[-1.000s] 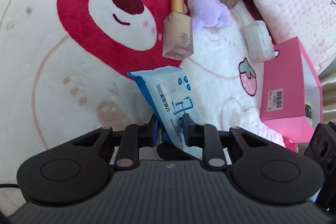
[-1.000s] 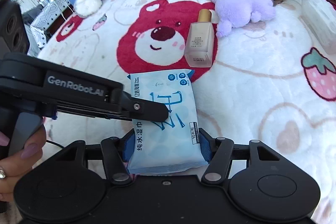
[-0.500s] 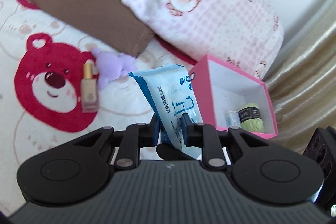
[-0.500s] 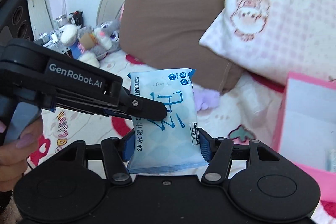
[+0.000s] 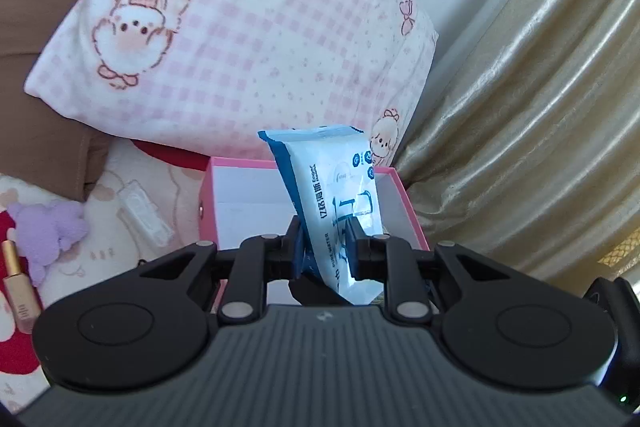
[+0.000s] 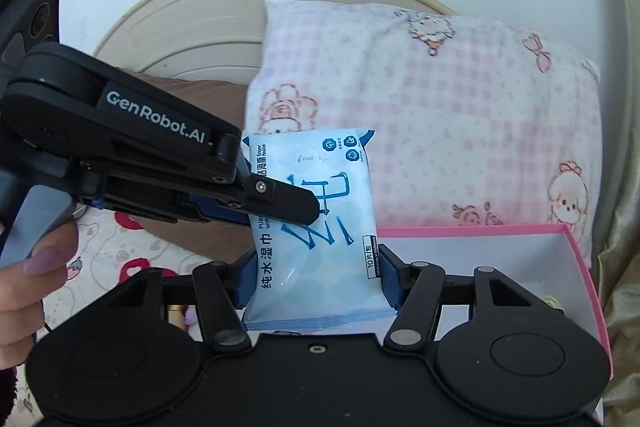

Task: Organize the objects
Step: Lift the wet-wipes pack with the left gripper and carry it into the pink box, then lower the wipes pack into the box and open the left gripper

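Note:
A blue and white wet wipes pack (image 5: 338,199) (image 6: 316,227) is held by both grippers at once, raised above the bed. My left gripper (image 5: 326,247) is shut on its flat faces; it shows in the right wrist view (image 6: 280,203) reaching in from the left. My right gripper (image 6: 316,275) is shut on the pack's two side edges. The open pink box (image 5: 240,199) (image 6: 520,259) with a white inside lies just beyond and below the pack.
A pink checked pillow (image 5: 240,39) and a brown pillow (image 5: 36,27) lie behind the box. A gold curtain (image 5: 520,127) hangs at the right. A purple plush (image 5: 44,231), a gold-capped bottle (image 5: 20,291) and a clear small case (image 5: 144,219) lie on the bear blanket at left.
Both grippers have lifted the wipes pack off the blanket and carried it right, from over the red bear to just before the pink box. The grip has not changed.

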